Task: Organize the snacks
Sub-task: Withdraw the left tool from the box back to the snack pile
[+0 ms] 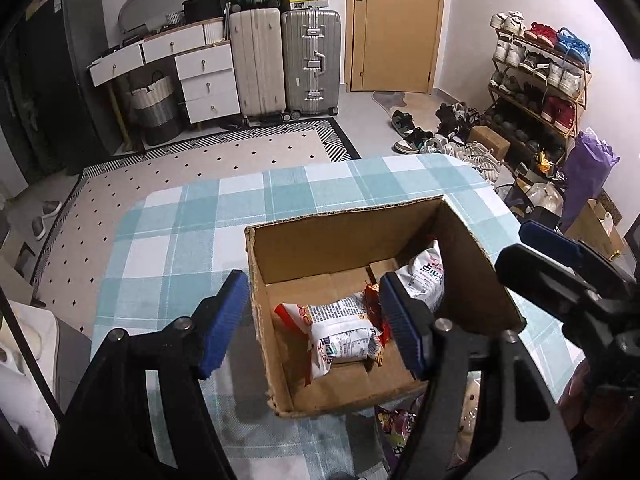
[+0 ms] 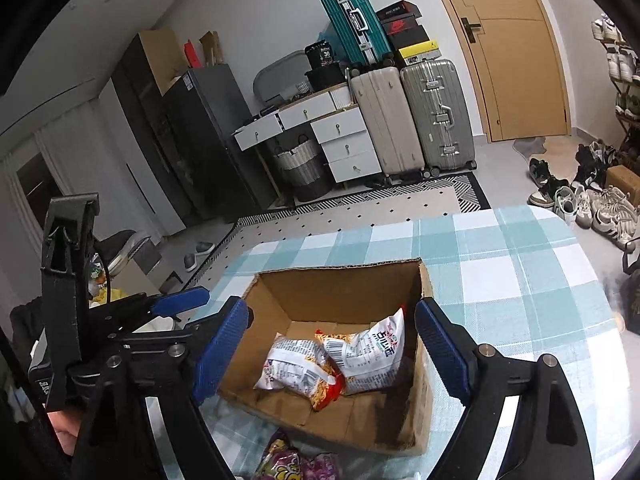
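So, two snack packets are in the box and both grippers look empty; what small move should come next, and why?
Probably draw the right gripper back toward the purple snack bag lying before the cardboard box. Both noodle packets already rest inside, and the left gripper is open too.

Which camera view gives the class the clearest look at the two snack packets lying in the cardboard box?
The right wrist view: both snack packets lie unobstructed between the open fingers. In the left wrist view, the left tool's finger covers part of the snack packets inside the cardboard box.
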Demonstrator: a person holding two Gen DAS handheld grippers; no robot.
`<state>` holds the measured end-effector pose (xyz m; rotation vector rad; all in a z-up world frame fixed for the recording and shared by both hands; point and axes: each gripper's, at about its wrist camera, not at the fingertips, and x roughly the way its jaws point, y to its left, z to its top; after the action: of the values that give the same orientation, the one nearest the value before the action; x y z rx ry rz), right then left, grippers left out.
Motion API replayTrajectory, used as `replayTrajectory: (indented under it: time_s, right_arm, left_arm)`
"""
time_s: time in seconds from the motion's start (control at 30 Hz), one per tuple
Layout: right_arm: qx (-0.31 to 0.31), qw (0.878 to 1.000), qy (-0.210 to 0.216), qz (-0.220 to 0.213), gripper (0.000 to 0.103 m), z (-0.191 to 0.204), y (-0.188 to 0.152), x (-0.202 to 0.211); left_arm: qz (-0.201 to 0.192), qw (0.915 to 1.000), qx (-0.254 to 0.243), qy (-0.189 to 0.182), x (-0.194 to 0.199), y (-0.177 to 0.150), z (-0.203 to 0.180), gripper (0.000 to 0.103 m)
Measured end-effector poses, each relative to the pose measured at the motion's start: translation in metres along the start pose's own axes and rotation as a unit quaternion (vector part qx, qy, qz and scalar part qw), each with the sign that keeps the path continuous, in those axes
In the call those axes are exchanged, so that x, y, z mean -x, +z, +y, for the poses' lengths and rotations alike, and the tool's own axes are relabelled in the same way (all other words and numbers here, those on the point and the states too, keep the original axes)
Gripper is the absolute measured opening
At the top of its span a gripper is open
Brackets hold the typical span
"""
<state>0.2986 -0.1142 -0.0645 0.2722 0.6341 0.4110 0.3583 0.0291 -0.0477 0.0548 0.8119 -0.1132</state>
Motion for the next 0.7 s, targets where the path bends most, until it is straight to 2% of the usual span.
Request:
replayTrajectory:
  time_s: [0.13,0.4,0.5,0.63,0.7]
  right_arm:
    - [0.005,1.0,-0.001,-0.006,0.087,0.007,0.0,0.013]
    - [0.018,1.0,-0.002,-0.012,0.087,0.02,-0.004,0.041]
    - [0.027,0.999,0.017,-0.007,0.087,0.026,-0.009,0.054]
    - [0.041,0.999,0.015,-0.009,0.088,0.033,-0.017,0.076]
    - [0.04,0.999,0.015,-0.011,0.092,0.036,-0.022,0.085]
  left_arm:
    - [-0.007,1.0,0.002,0.001,0.014,-0.002,0.001,0.066]
    - [-0.024,0.9997,0.005,-0.001,0.053,-0.014,-0.002,0.073]
    - [-0.03,0.9995,0.003,0.003,0.07,-0.022,-0.001,0.074]
    - [-0.041,0.9991,0.005,0.011,0.094,-0.033,-0.002,0.078]
    - [-0.043,0.999,0.005,0.012,0.105,-0.04,-0.001,0.081]
